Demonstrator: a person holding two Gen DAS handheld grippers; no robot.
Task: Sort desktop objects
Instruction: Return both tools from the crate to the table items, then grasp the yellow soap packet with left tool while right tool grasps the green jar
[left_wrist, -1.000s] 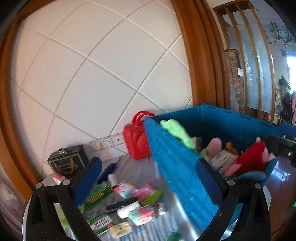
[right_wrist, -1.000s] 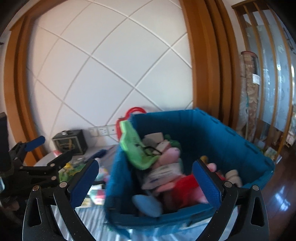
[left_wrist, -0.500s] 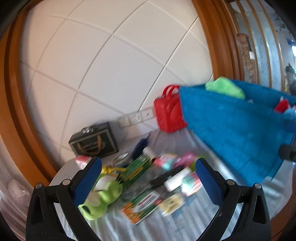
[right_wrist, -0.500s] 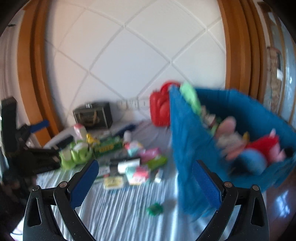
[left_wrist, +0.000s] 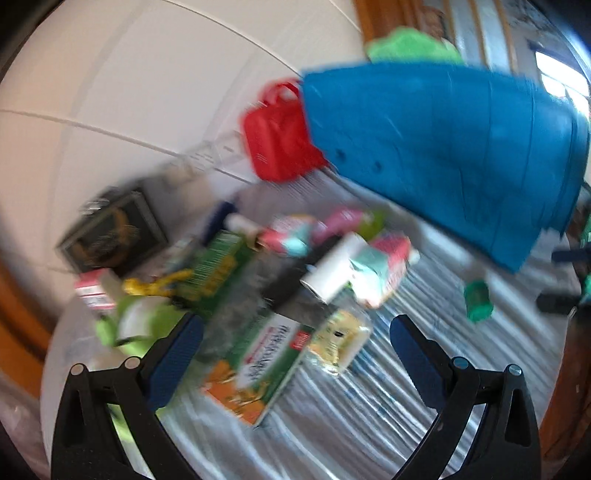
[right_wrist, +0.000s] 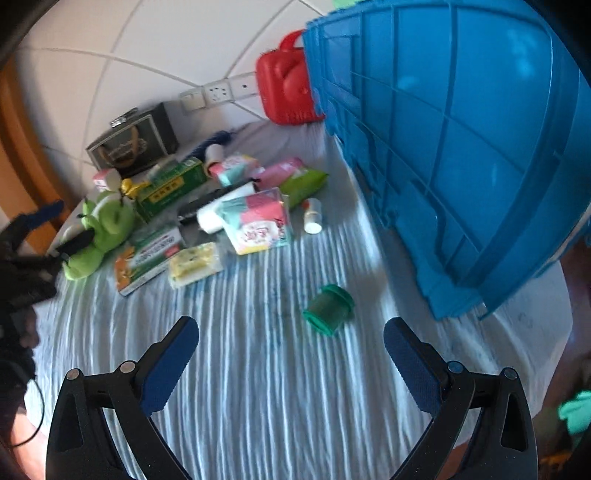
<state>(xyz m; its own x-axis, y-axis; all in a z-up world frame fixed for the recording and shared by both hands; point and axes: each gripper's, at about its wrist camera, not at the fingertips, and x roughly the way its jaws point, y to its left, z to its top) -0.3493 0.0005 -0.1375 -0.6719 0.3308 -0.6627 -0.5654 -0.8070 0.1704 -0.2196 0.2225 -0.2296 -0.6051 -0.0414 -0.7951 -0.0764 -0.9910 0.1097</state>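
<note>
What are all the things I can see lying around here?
Crate: one, blue plastic, right side of the table, towering over the clutter.
Case: one, red with handle, at the wall beside the crate.
Dark box: one, black, back left by the wall.
Plush toy: one, green, left edge of the pile.
Green cartons: two, among the pile's left half.
Tissue packs: several, pink and white, pile centre.
Small jar: one, green, alone on the striped cloth.
Left gripper: open, blue pads.
Right gripper: open, blue pads.
</note>
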